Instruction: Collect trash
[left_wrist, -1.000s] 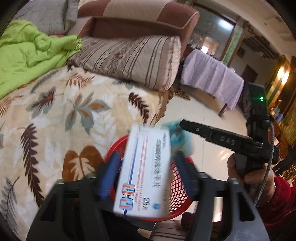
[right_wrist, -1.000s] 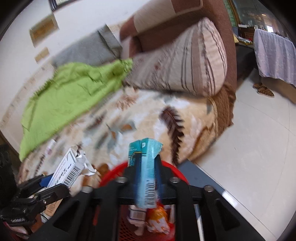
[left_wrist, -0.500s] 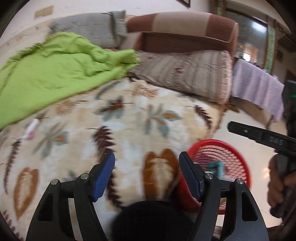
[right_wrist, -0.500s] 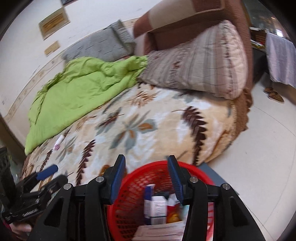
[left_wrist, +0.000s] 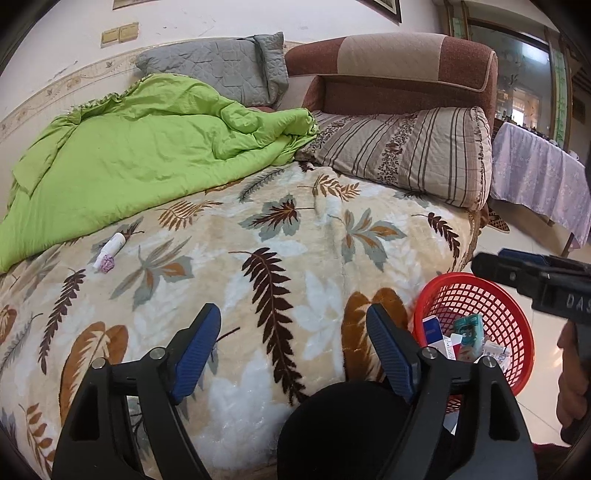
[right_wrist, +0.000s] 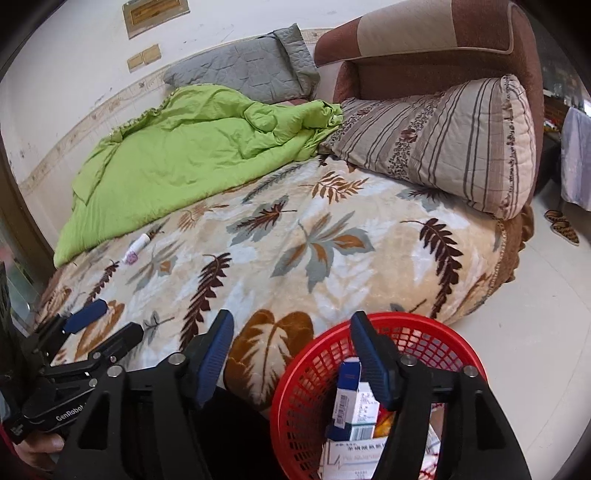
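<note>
Item 1: my left gripper (left_wrist: 293, 347), fingers spread, empty, over the leaf blanket (left_wrist: 295, 258). Item 2: my right gripper (right_wrist: 291, 354), fingers spread, empty, above the red basket (right_wrist: 436, 332). Item 3: boxes (right_wrist: 354, 402) in basket. Item 4: 1 small tube (left_wrist: 109, 253) lying on blanket beside green quilt (left_wrist: 147, 155).

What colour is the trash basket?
Red basket, clearest in the right wrist view.
</note>
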